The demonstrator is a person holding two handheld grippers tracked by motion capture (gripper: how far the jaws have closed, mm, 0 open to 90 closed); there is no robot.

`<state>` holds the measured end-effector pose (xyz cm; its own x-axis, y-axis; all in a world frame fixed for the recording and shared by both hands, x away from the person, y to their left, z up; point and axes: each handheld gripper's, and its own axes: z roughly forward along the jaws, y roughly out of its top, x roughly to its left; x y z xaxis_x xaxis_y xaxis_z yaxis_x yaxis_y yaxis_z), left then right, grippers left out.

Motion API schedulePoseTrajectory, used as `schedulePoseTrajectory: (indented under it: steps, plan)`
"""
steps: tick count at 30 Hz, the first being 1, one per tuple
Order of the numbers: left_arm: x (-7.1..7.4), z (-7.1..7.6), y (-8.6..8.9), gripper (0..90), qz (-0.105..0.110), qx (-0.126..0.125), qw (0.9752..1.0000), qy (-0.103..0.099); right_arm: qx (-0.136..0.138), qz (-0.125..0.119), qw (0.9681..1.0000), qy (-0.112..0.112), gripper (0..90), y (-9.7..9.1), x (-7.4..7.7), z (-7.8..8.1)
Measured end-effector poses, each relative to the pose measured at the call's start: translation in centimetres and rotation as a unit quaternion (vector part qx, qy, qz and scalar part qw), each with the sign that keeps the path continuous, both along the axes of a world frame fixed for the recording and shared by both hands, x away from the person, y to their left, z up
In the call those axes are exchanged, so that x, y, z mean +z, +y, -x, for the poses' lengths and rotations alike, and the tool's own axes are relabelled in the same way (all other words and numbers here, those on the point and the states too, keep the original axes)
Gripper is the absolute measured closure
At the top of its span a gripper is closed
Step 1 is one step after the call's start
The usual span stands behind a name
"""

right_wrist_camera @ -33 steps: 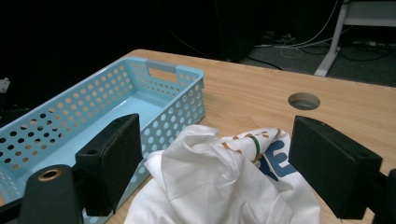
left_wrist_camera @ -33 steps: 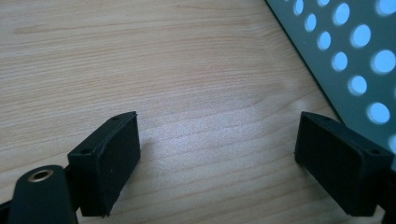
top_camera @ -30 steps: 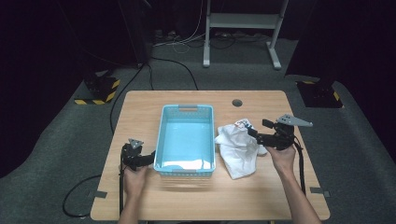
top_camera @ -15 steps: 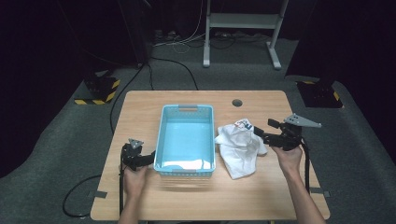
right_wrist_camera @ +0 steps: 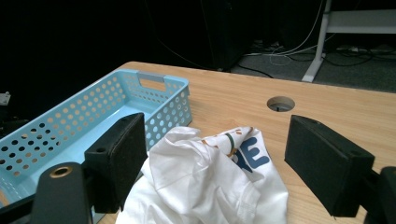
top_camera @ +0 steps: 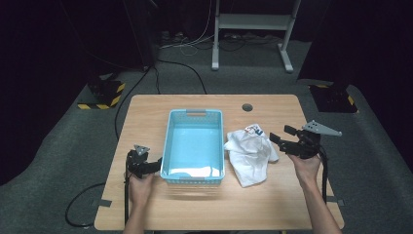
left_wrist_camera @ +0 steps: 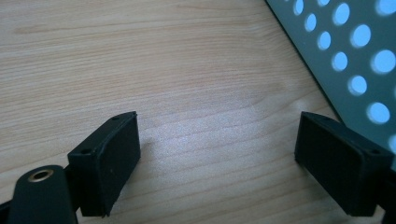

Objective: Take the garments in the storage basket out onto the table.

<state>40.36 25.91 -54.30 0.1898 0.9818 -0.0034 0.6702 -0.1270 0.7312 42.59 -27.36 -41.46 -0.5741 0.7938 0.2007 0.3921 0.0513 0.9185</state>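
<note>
since the earlier frame the right gripper has drawn back a little from the white shirt, and its jaws have just been closing slightly with nothing between them; they stand apart, not touching the cloth. the shirt lies crumpled on the table just to the right of the blue basket, touching its side wall. left of the basket's near corner, the left gripper rests with jaws spread wide over bare wood.
</note>
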Motion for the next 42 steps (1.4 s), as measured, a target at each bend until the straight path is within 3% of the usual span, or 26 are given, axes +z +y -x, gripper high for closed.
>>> schedulePoseTrajectory:
  steps: [12, 42]
  plan:
    - [0.0, 0.0, 0.0, 14.3, 0.000, 0.000, 1.0000, 0.000, -0.019, 0.006, 0.9998, -0.002, 22.7, -0.9, -0.2, 0.4]
    - [0.0, 0.0, 0.0, 14.3, 0.000, 0.000, 1.0000, 0.000, -0.044, 0.008, 0.9989, 0.017, 22.2, -2.2, -2.6, 1.3]
